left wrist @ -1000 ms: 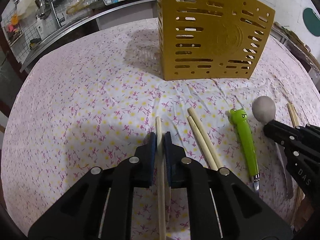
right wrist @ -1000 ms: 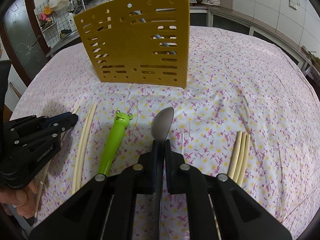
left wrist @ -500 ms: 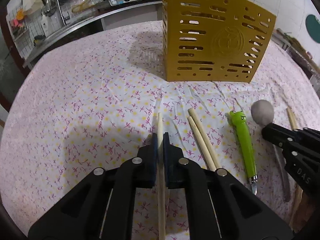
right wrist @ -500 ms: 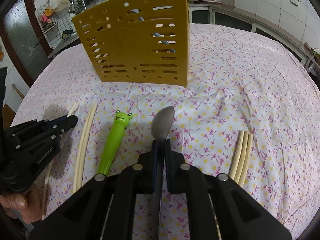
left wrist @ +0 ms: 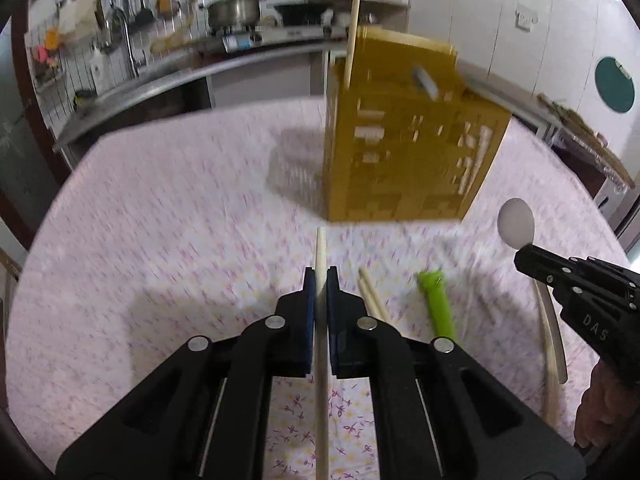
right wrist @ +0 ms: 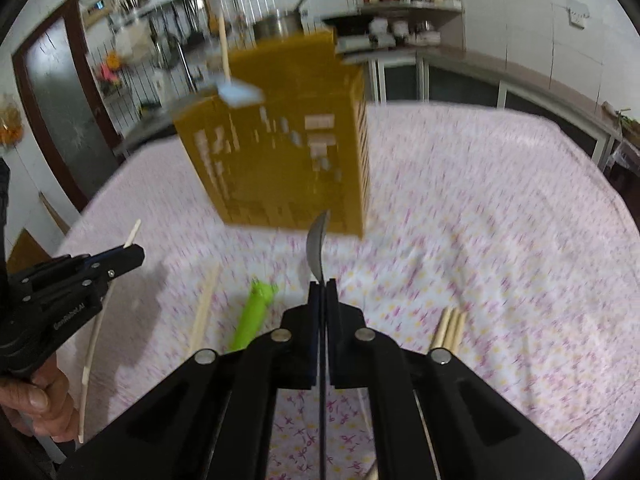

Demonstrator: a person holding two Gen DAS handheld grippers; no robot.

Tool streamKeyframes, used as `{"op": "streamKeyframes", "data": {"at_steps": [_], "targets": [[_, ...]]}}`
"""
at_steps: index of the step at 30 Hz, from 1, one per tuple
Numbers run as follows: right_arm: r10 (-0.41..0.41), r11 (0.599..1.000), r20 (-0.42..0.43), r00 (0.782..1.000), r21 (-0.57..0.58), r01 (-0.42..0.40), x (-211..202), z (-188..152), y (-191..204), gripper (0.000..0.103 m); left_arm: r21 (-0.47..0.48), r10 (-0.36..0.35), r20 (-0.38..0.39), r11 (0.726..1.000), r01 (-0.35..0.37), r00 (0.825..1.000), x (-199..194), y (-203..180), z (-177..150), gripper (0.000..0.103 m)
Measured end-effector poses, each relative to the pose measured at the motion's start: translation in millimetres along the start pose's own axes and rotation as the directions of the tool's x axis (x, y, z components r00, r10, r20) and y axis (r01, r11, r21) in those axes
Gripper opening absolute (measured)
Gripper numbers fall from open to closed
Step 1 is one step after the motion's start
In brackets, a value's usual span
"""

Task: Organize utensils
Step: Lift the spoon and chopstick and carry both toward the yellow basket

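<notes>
On the floral tablecloth (left wrist: 160,208), a yellow holder (left wrist: 408,160) holds a chopstick (left wrist: 352,28).

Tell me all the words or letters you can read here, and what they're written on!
"DAS": on the side of the right gripper, seen from the left wrist camera; the letters may run on out of sight.
"GenRobot.AI": on the side of the left gripper, small and blurry, so not certain.
The yellow utensil holder is too blurred to show any words.
</notes>
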State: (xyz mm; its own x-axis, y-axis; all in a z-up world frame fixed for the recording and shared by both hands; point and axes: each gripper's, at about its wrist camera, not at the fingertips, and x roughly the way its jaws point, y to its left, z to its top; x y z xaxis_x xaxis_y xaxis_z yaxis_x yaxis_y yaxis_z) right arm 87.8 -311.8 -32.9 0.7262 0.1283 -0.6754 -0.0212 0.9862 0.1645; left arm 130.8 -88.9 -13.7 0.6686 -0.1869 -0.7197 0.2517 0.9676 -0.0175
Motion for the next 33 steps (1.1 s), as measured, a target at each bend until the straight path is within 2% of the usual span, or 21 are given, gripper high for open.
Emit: {"op": "streamKeyframes", "data": {"at_steps": [6, 11, 15, 23, 33], "targets": [[0.029, 0.999, 0.159, 0.987, 0.009, -0.03, -47.9, 20.3, -5.1, 0.003, 0.004, -0.003, 0.129, 1.0, 0.002, 0.992, -44.7, -6.8, 19.8, 0.004], [0.043, 0.999, 0.303, 0.952, -0.003, -0.044, -89.4, 33.7, -3.7, 0.003, 0.007, -0.013, 0.227, 1.0, 0.012, 0.974, -82.1, -12.4, 33.1, 0.004], [0.043, 0.999, 0.381, 0.924, -0.012, -0.042, -112.3, 42.0, -3.7, 0.003, 0.007, -0.026, 0.275, 1.0, 0.025, 0.961, -104.3, -13.4, 38.1, 0.004], [0.06, 0.998, 0.43, 0.901, -0.027, -0.054, -133.8, 46.9, -3.5, 0.004, -0.013, -0.055, 0.323, 0.998, 0.062, 0.945, -127.7, -7.9, 46.7, 0.004], [0.083, 0.997, 0.454, 0.887, -0.036, -0.075, -146.1, 51.5, -5.5, 0.003, -0.007, -0.097, 0.355, 0.994, 0.106, 0.93, -140.6, -11.3, 55.8, 0.004]]}}
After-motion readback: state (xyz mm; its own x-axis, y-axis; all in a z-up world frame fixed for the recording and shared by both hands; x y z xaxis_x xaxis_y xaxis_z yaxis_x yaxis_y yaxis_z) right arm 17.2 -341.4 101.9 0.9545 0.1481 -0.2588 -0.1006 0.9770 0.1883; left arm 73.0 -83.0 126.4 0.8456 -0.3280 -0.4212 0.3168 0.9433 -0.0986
